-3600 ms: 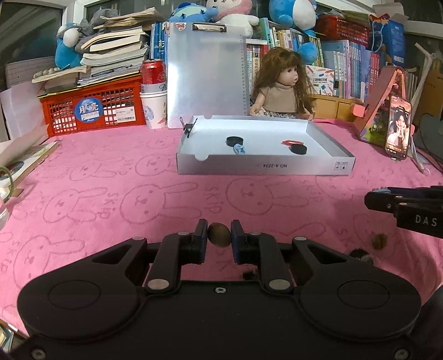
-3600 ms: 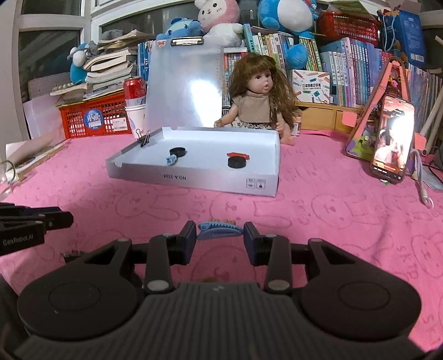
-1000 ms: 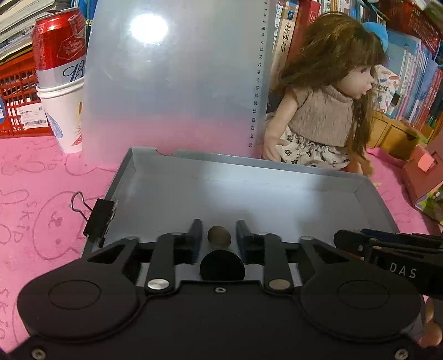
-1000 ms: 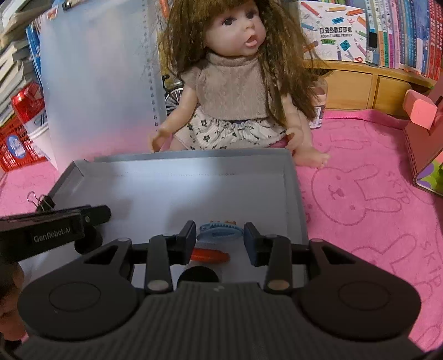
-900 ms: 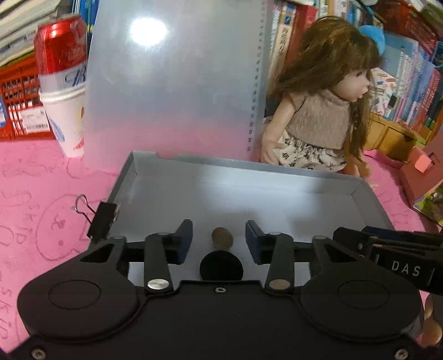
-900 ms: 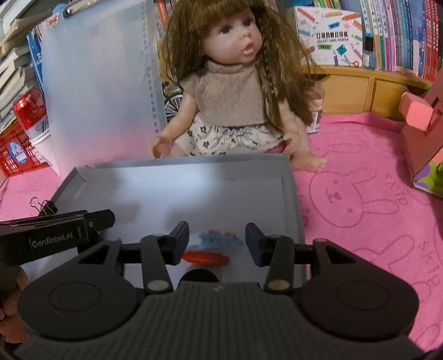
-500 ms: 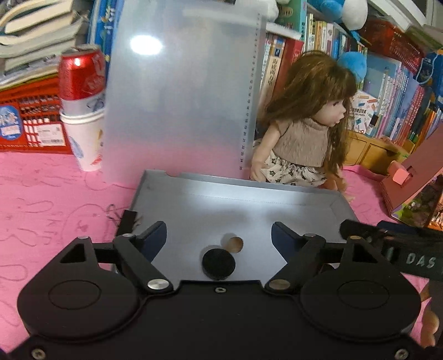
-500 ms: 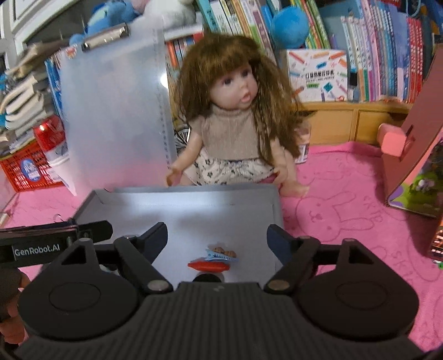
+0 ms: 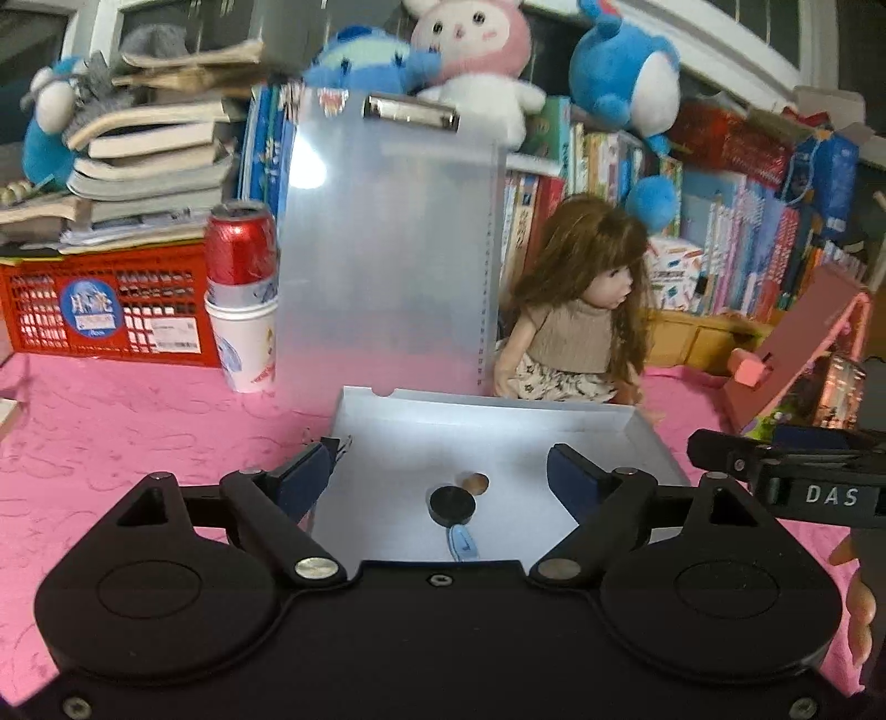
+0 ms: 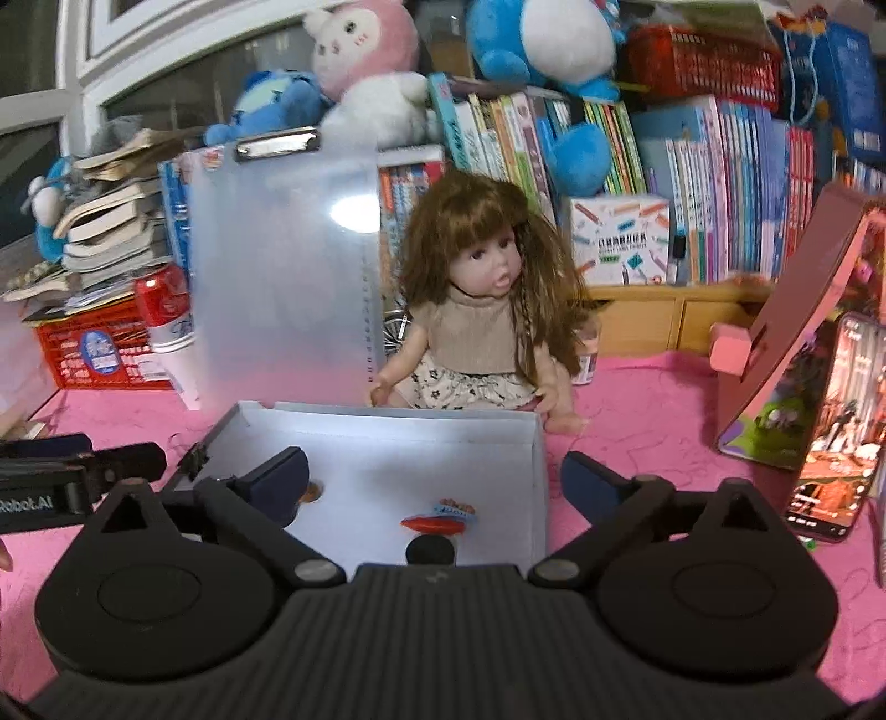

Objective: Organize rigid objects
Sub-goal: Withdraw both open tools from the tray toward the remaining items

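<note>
Pink rabbit-print cloth (image 9: 138, 432) covers the table. Far left: red mesh crate (image 9: 105, 310) with a stack of books (image 9: 144, 177) on top; next to it a red can (image 9: 241, 252) seated in a white paper cup (image 9: 243, 349). A frosted clipboard (image 9: 387, 249) stands upright directly behind the white tray (image 9: 498, 412), hiding part of the bookshelf. To its right a long-haired doll (image 9: 576, 327) sits just beyond the tray's back wall; further right, a pink stand (image 10: 786, 343) with a lit phone (image 10: 836, 426) leaning by it. Plush toys (image 9: 470, 50) sit along the top of the shelf. Tray contents, left wrist view: small brown oval piece (image 9: 475, 483) touching a black disc (image 9: 452, 505), with a blue clip (image 9: 460, 545) just in front of the disc. Right wrist view, right half of tray: blue hair clip (image 10: 455, 508) lying against a red clip (image 10: 432, 524), a second black disc (image 10: 429, 550) just in front. A binder clip (image 10: 194, 462) grips the tray's left wall. Left gripper (image 9: 440, 479): jaws have just been opening, now wide apart, nothing pinched; the brown piece lies loose on the tray floor. Right gripper (image 10: 434, 482): jaws likewise just been opening, fully spread, empty; the blue hair clip rests in the tray.
</note>
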Demonstrator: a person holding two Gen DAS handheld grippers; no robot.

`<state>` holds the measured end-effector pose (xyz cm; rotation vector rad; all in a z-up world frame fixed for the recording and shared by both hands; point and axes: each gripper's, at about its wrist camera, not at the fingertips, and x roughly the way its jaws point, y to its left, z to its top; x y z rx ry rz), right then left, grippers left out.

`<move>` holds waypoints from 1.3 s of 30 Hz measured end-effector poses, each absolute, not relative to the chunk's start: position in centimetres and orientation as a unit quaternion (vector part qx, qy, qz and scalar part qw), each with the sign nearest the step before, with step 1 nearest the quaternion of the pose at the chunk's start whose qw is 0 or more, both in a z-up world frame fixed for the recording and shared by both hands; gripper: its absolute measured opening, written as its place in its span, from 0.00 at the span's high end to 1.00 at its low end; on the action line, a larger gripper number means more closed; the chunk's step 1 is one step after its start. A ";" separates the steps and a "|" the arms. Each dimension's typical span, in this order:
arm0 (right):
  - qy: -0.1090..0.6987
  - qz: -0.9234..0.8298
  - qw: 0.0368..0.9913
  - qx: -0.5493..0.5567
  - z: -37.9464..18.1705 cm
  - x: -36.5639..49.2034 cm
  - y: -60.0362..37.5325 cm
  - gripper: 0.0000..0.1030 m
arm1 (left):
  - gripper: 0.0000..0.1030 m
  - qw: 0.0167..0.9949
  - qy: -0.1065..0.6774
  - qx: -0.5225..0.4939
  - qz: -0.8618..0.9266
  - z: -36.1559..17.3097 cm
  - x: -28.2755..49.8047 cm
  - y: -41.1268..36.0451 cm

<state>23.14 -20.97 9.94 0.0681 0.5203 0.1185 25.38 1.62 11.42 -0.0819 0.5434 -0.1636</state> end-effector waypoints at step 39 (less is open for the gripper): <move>0.214 0.112 0.970 -0.024 4.8 6.3 -20.7 0.00 | 0.16 0.961 0.270 -0.013 -0.061 6.0 7.6 1.6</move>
